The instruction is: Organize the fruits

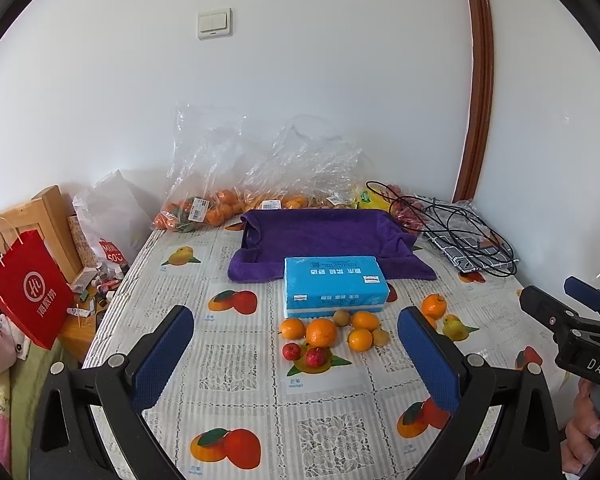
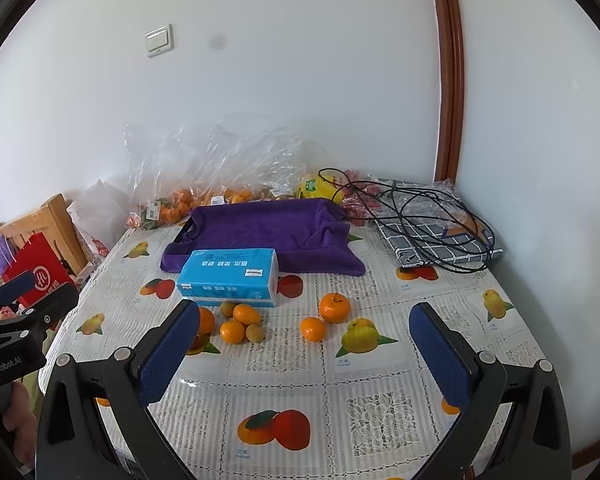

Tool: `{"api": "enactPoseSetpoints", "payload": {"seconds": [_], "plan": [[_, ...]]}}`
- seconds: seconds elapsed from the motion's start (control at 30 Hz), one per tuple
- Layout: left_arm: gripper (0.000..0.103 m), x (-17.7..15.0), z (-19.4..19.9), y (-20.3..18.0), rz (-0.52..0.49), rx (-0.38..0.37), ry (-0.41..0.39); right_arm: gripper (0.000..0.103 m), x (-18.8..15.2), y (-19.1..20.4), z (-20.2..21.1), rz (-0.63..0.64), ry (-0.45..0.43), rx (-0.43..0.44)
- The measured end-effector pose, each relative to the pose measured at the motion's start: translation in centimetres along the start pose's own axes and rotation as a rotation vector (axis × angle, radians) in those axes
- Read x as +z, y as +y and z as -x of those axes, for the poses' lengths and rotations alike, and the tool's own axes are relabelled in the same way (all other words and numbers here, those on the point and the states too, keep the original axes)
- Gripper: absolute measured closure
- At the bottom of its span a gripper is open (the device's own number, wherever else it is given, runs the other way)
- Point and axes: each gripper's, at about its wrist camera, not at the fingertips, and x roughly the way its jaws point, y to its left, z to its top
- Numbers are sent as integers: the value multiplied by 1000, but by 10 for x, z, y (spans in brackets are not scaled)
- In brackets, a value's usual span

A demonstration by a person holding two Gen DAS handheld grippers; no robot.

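Note:
Several loose fruits lie on the fruit-print tablecloth in front of a blue tissue pack (image 1: 334,286) (image 2: 230,276). They include a large orange (image 1: 321,332), small oranges (image 1: 360,339) (image 2: 313,328), an orange with a stem (image 2: 334,307), brownish round fruits (image 1: 342,317) (image 2: 255,333) and two small red fruits (image 1: 316,357). A purple cloth (image 1: 324,240) (image 2: 268,232) covers a tray behind the pack. My left gripper (image 1: 296,344) is open and empty, above the table before the fruits. My right gripper (image 2: 305,340) is open and empty too.
Clear plastic bags of oranges (image 1: 204,208) (image 2: 176,204) line the wall. A yellow fruit (image 2: 318,186), red fruits in plastic and a tangle of black cable (image 1: 468,232) (image 2: 428,220) on a checked bag sit at the back right. A red paper bag (image 1: 28,288) hangs left of the table.

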Motion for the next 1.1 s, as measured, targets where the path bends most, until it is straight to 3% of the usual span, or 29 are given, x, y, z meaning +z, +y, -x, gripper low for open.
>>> {"api": "enactPoseSetpoints", "payload": {"seconds": [1.1], "plan": [[0,-4,-1,-2,-5,-15,1,0,-1,5,0,-4,-11,22]]}}
